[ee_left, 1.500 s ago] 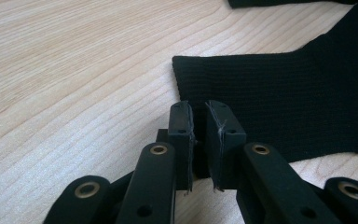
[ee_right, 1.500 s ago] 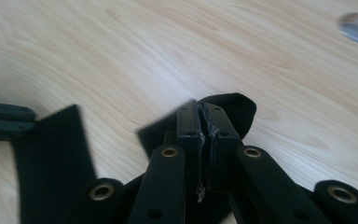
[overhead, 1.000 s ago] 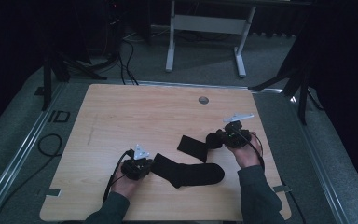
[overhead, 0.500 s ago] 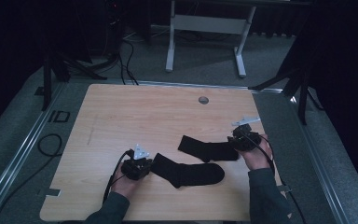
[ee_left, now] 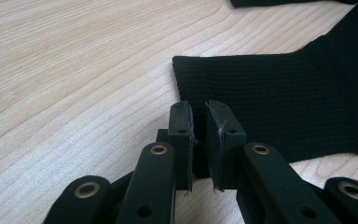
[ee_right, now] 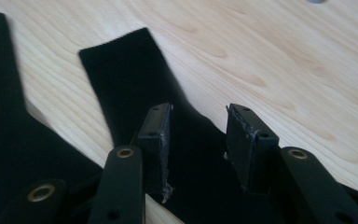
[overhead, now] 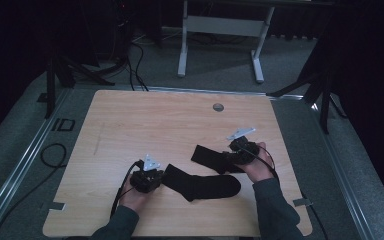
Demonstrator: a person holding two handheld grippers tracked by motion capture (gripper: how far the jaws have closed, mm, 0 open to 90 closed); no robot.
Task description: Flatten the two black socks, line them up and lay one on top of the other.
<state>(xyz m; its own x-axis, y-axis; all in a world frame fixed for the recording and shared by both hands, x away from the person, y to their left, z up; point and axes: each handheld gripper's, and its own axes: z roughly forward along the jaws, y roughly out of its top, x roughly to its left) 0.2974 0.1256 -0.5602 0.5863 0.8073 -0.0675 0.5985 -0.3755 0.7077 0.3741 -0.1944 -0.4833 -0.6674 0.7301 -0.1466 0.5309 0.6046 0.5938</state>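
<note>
Fingers (ee_right: 247,144) of the right gripper (ee_right: 198,140) (just opening) straddle a ribbed black sock (ee_right: 121,74).

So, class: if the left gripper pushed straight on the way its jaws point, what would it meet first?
Most likely the near black sock: its ribbed cuff edge lies just past the tips of the left gripper, flat on the wooden table. How close the tips are is hard to judge.
</note>
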